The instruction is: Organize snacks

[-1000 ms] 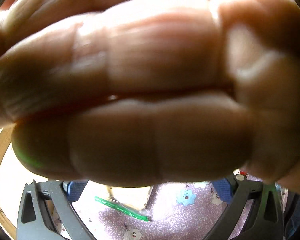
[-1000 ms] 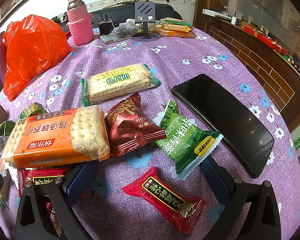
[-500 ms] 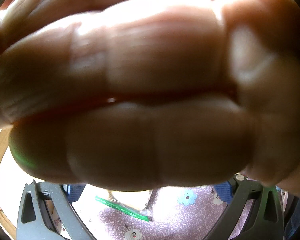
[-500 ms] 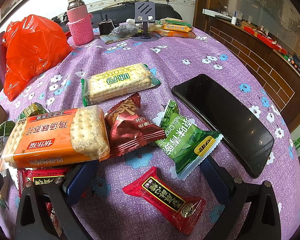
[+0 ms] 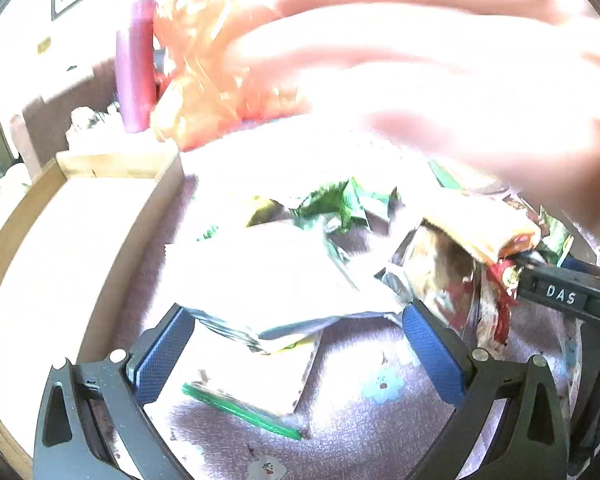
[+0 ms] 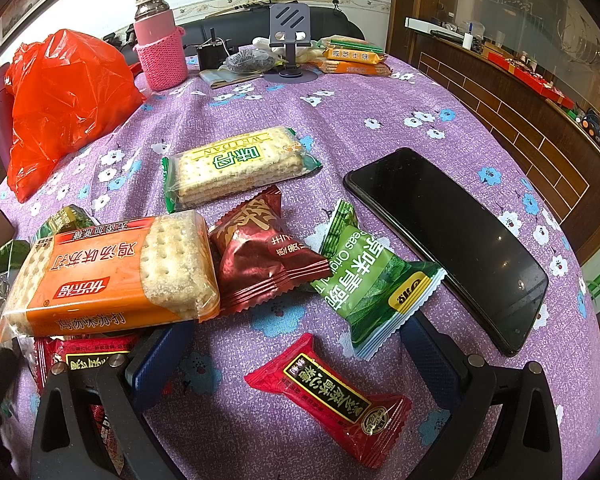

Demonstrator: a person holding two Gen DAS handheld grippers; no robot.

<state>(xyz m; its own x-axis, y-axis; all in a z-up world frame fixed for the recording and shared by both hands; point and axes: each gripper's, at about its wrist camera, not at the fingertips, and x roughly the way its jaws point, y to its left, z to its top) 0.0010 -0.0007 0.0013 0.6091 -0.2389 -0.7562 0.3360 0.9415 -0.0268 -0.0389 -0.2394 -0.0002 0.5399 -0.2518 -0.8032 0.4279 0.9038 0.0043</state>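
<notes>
Seven snack packets are lying on the purple flowered desk point(image 6: 380, 92) in the right wrist view: an orange cracker packet point(image 6: 108, 276), a cracker packet point(image 6: 236, 166) reading "WEIDAN", a dark red candy point(image 6: 264, 256), a green pea packet point(image 6: 372, 280) showing "Origin", a red candy point(image 6: 332, 400) nearest the camera, another red packet point(image 6: 84, 360) tucked under the orange one, and a dark green packet point(image 6: 64, 220) peeking out behind it. Two more cracker packets point(image 6: 352, 58) are sitting at the far edge by one phone stand point(image 6: 288, 36). One black phone point(image 6: 448, 240) is lying just beside the pea packet, and one red plastic bag point(image 6: 64, 104) and one pink-sleeved bottle point(image 6: 158, 48) are standing farther back.

The right gripper point(image 6: 296, 356) is hovering with its fingers apart, holding nothing, the red candy lying between them; this view is matching the earlier frames.

In the left wrist view, the hand point(image 5: 440, 60) that was covering the lens is now pulling away as a blur, uncovering an overexposed heap of wrappers point(image 5: 340, 240), one cardboard box point(image 5: 80, 240) and a black bar marked "DAS" point(image 5: 560, 296). The left gripper point(image 5: 296, 352) is spread wide, gripping nothing.
</notes>
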